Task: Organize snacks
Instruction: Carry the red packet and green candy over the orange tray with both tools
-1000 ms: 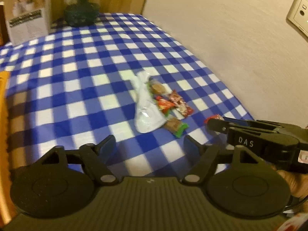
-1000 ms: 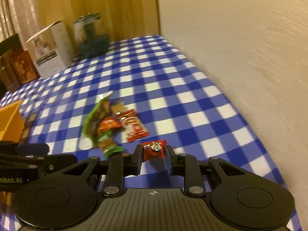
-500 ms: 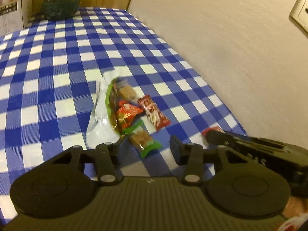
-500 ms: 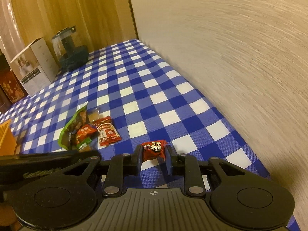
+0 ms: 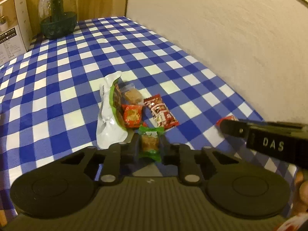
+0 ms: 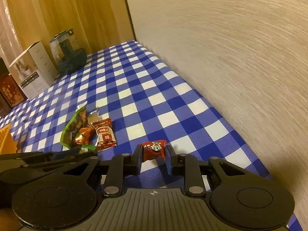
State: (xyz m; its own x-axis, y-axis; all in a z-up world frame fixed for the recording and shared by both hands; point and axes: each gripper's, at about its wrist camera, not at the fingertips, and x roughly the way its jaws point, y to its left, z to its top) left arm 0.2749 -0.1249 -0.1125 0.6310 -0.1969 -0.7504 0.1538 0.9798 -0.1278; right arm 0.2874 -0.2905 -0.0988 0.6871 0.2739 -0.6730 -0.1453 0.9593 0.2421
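Observation:
My left gripper (image 5: 150, 141) is closing on a green-wrapped brown snack (image 5: 150, 146) at the near end of a small pile, and the pads press on its sides. Just beyond it lie a white and green pouch (image 5: 107, 119), an orange-red packet (image 5: 132, 115), a red bar packet (image 5: 160, 109) and a clear-wrapped brown cake (image 5: 131, 95). My right gripper (image 6: 154, 154) is shut on a red packet with a cartoon face (image 6: 154, 150), held just above the blue checked tablecloth (image 6: 146, 88). In the left wrist view the right gripper (image 5: 229, 127) reaches in from the right.
A beige wall (image 6: 240, 57) runs close along the table's right edge. A white box (image 5: 13, 25) and a dark green glass jar (image 5: 57, 17) stand at the far end. An orange basket (image 6: 5, 140) and a dark red box (image 6: 9, 92) sit to the left.
My left gripper came forward and down to the pile and closed from wide open onto the green-wrapped snack. The right gripper kept its hold on the red packet.

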